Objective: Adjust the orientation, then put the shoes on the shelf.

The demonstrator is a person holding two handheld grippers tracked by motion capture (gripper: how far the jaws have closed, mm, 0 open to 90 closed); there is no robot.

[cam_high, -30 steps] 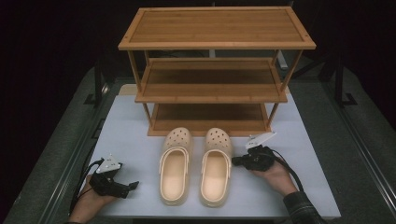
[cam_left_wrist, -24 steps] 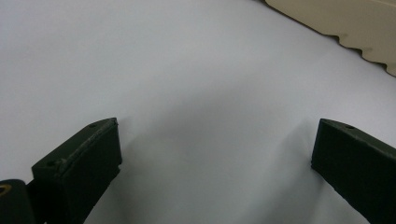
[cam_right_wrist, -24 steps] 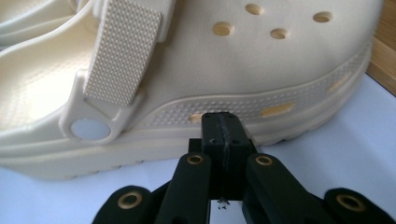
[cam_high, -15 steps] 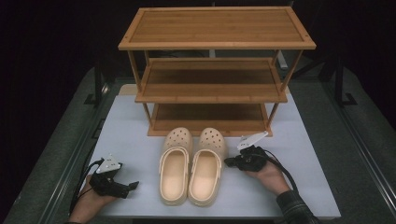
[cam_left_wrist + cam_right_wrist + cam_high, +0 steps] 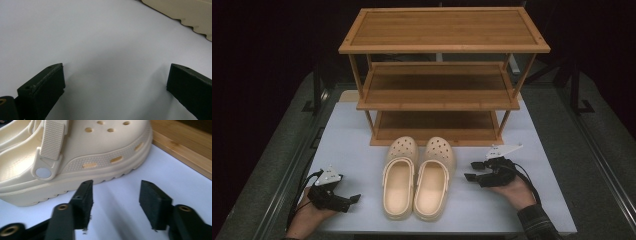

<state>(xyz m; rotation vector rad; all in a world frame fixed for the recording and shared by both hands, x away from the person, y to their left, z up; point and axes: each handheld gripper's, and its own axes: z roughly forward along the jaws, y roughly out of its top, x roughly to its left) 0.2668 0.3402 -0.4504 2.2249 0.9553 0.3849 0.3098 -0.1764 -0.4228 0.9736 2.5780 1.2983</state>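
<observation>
Cream foam clogs stand side by side near the table's middle, just in front of the rack. Going left to right: the left gripper [image 5: 353,199] lies low at the table's [image 5: 352,150] near left corner, held in the person's left hand [image 5: 307,217]. Its jaws stand wide apart with nothing but bare white table between them, and in the left gripper view [image 5: 115,82] the ridged sole edge of a clog [image 5: 185,12] shows far up at the right, well apart from the pads.

Next comes the left clog [image 5: 399,177], then the right clog [image 5: 433,177], their inner sides touching. Each has its long axis running from the near edge toward the rack [image 5: 439,100], toe with the holes pointing at the lowest shelf, open heel toward the person. Both toes stop just short of the rack's bottom board.

Right of the pair, the right gripper [image 5: 472,170] points left at the right clog's outer side, close but not touching. Its jaws have just been opening and stand about half spread, empty; the right gripper view [image 5: 115,192] shows the clog's sole rim [image 5: 75,180] just beyond the tips.

Open white table lies left of the clogs, right of them past the right hand [image 5: 514,187], and in a narrow strip along the near edge.
</observation>
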